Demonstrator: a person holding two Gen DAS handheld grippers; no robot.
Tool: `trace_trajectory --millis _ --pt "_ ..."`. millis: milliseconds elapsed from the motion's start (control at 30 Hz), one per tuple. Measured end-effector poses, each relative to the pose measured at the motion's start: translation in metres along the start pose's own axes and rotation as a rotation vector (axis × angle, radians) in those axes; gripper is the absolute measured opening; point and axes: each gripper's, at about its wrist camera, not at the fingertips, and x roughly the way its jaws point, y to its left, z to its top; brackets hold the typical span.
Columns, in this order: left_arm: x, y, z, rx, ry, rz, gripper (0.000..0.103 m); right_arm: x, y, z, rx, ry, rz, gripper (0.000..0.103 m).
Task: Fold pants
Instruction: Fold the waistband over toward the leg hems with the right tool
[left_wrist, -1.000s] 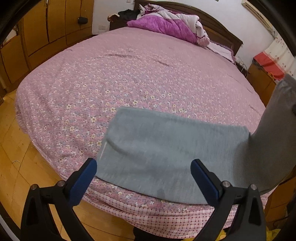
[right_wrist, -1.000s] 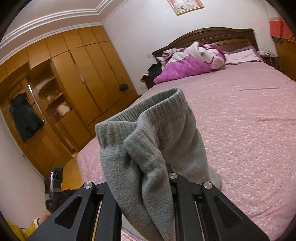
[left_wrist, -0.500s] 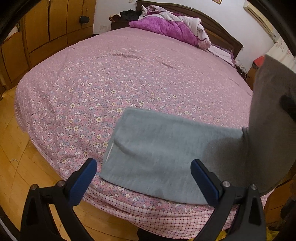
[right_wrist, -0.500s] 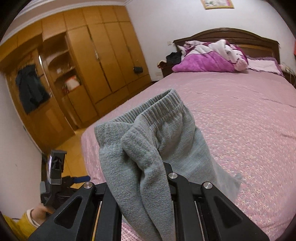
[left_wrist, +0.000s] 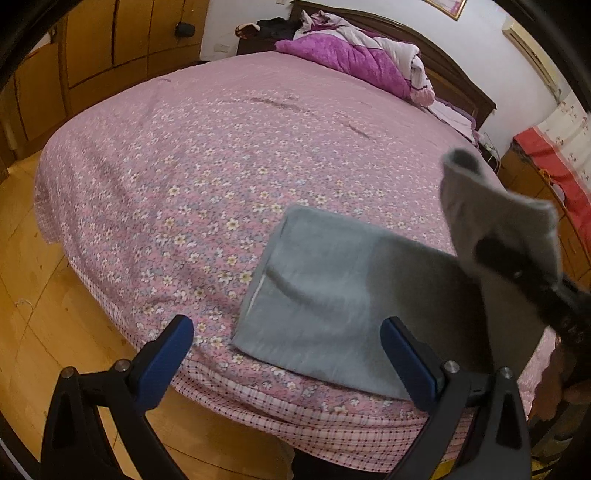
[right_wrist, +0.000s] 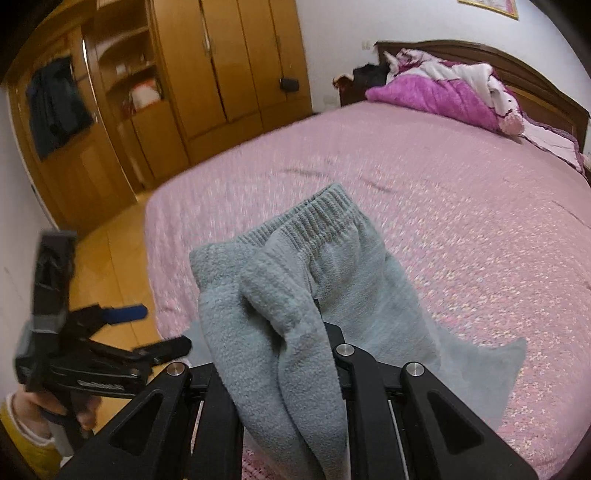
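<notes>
Pink bed (left_wrist: 221, 155): right gripper (right_wrist: 295, 354) clamps grey pants (left_wrist: 332, 295) waistband; lay it squarely; left gripper (left_wrist: 288, 347) gapes empty

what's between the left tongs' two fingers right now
Nothing is gripped: the left tongs hang open above the folded grey pants at the bed edge, in the left wrist view.

right gripper (right_wrist: 295, 354) swung the pinched waistband end of the grey pants (left_wrist: 332, 306) from the far right edge of the left wrist view inward over the flat folded part; its own view rolled, wardrobe (right_wrist: 207, 74) now upright; left gripper (left_wrist: 288, 354) shifted slightly left.
</notes>
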Motion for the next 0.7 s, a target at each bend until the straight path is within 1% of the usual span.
trace_trajectory --millis 67,233,333,400,433,533,567,600,700 --pt "0.002 0.003 -0.002 -0.005 0.004 0.001 0.103 0.014 0.005 -0.003 -0.011 0.039 -0.009 0.005" --pt "0.009 0.013 -0.005 -0.037 0.023 0.005 0.102 0.032 0.012 -0.009 -0.031 0.091 -0.021 0.005" --pt "0.01 0.016 -0.007 -0.052 0.025 0.004 0.103 0.04 0.014 -0.012 -0.042 0.121 -0.001 0.011" --pt "0.01 0.017 -0.008 -0.055 0.024 0.012 0.103 0.042 0.018 -0.014 -0.05 0.139 0.026 0.02" --pt "0.01 0.018 -0.008 -0.056 0.024 0.014 0.103 0.043 0.02 -0.015 -0.056 0.144 0.035 0.022" --pt "0.01 0.02 -0.008 -0.066 0.026 0.023 0.102 0.043 0.027 -0.02 -0.089 0.17 0.069 0.038" --pt "0.01 0.021 -0.009 -0.069 0.027 0.024 0.102 0.041 0.03 -0.021 -0.098 0.175 0.083 0.049" --pt "0.01 0.021 -0.009 -0.071 0.027 0.026 0.103 0.038 0.032 -0.023 -0.103 0.173 0.102 0.056" --pt "0.007 0.021 -0.009 -0.069 0.021 0.03 0.102 0.028 0.036 -0.024 -0.116 0.153 0.157 0.058"
